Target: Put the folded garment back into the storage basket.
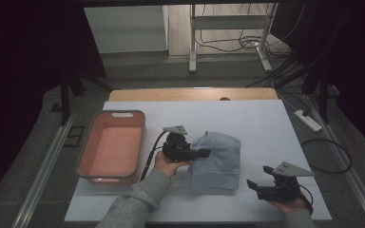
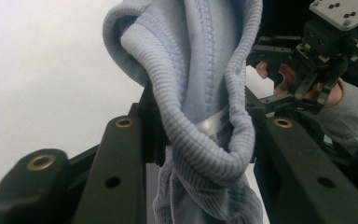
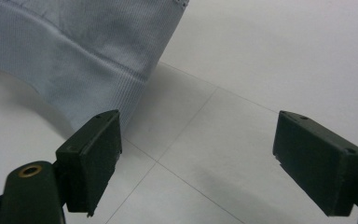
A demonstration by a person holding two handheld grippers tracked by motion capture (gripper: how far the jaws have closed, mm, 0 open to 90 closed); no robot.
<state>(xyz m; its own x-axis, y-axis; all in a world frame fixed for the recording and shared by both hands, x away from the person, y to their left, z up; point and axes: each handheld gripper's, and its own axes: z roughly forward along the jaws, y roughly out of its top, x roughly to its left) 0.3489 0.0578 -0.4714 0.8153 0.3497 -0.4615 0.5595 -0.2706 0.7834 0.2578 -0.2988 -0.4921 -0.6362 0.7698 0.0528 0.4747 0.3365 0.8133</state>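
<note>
The left tongs (image 1: 204,153) are clamping a bunched fold of the light blue garment (image 1: 217,159), which is lying in a rumpled heap near the middle of the white surface (image 1: 261,128). In the left gripper view, the ribbed hem of the garment (image 2: 200,116) is hanging pinched between the 2 black jaws, with the cloth gathered into thick folds above and below them. The person's left hand (image 1: 167,164) is holding that gripper just to the left of the heap. The right tongs (image 1: 259,177) are standing wide apart with nothing between them, hovering near the front right corner of the surface, beside the garment but not touching it. In the right gripper view, the garment's edge (image 3: 74,60) is lying just past the left jaw. A pink tub (image 1: 111,147) is sitting at the left of the surface, well apart from the garment.
</note>
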